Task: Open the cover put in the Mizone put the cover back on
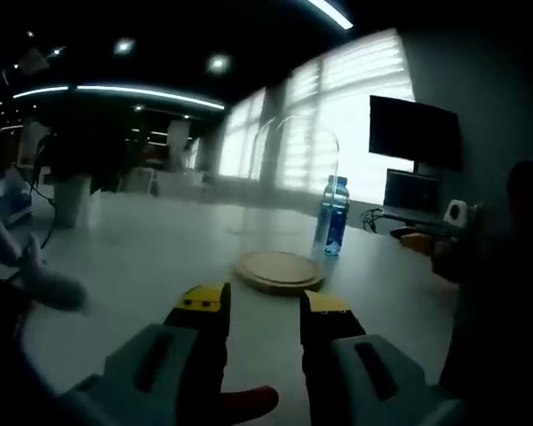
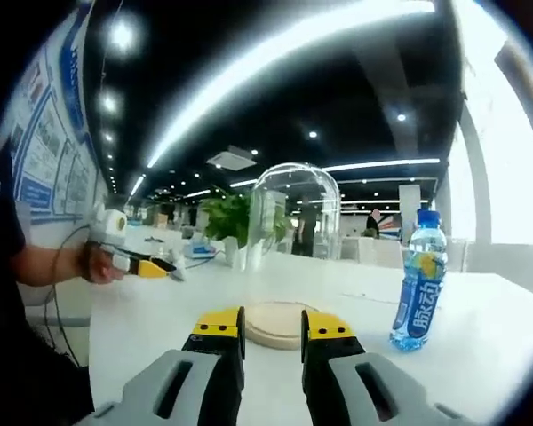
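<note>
Jaws: your left gripper and right gripper both stand parted, holding nothing.
Cover: the glass dome sits on its wooden base, just ahead of both your grippers.
Mizone: the blue bottle stands upright on the white table, just beside the base, outside the dome.
Other hand: seen from the right gripper view, your left gripper hangs well apart from the dome.
Progress: nothing done yet; lifting, loading and re-covering all remain.
</note>
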Available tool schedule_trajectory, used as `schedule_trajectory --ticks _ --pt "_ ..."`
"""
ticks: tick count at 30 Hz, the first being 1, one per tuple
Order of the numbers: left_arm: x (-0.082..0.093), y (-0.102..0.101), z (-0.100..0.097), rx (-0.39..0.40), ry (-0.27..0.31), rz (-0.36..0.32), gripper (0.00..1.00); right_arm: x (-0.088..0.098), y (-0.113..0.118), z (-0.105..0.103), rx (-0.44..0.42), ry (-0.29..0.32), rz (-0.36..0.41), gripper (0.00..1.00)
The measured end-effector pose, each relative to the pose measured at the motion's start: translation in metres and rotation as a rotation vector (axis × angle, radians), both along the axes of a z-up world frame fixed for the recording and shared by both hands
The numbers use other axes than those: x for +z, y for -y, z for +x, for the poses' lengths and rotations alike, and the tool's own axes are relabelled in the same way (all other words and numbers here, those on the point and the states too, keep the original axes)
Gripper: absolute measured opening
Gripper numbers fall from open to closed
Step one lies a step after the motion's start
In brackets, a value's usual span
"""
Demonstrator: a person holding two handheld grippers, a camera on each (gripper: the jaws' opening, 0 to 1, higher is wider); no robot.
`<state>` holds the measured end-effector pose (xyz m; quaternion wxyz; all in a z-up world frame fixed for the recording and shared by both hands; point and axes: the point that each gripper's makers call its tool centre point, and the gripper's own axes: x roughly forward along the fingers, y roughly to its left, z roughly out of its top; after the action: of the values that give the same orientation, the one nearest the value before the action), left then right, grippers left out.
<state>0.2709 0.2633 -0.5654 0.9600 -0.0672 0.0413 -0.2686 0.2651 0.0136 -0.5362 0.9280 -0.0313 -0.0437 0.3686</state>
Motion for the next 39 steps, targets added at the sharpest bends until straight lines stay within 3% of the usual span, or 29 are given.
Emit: schedule_trajectory --ticks 5,13,39 --pt "0.007 -0.007 -0.001 0.019 0.018 -0.005 0.25 0.000 0.002 -0.002 -0.009 0.005 -0.021 0.19" --pt "0.014 0.000 -0.005 -0.002 0.041 -0.014 0.25 -0.007 -0.001 -0.004 -0.016 -0.009 -0.029 0.19" --pt "0.007 -0.007 -0.003 0.022 0.026 0.001 0.25 -0.026 0.011 -0.001 -0.038 -0.050 0.004 0.18"
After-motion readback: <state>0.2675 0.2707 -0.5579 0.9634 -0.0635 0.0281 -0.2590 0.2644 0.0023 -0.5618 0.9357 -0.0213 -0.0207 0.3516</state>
